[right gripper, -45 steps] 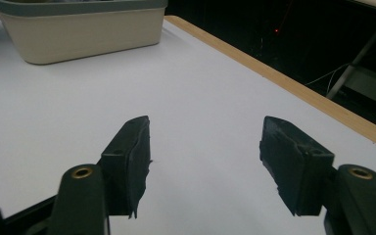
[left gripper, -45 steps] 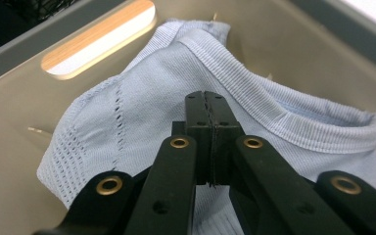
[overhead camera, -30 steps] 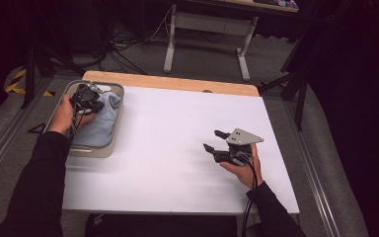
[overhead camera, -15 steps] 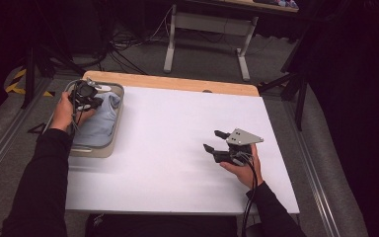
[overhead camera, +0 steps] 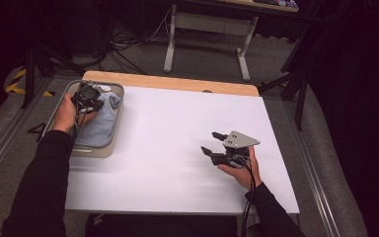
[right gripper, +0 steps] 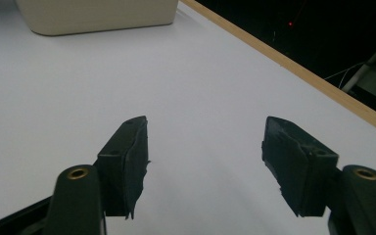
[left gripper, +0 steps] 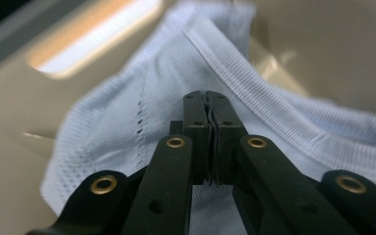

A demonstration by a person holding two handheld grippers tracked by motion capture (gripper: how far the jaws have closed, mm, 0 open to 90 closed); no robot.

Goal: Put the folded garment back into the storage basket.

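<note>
Light-blue knit garment lies crumpled inside the beige plastic tub. In the left gripper view the fabric shows a ribbed hem band running diagonally and a patch of mesh-like perforations; the tub's inner wall rises behind it.

Left gripper sits over the tub's far end, above the garment, held by the left hand. Its jaws are pressed together, pad against pad. A thin wavy seam runs between the pads; cannot tell from the frames whether any fabric is pinched in it. The tips hang right over the cloth, just short of the hem band.

The tub stands at the left edge of the white table top, near the far left corner. A bare wooden strip borders the table on the far side of the tub.

Right gripper is well apart from the tub, out toward the near right part of the white surface, held by the right hand; grey three-cornered plate on top. Its jaws stand wide apart with nothing between them, only bare white surface under the gap. In the right gripper view, the tub's outer wall shows at the far side, the wooden strip to the right.

Cable trails from the right gripper back along the sleeve.
</note>
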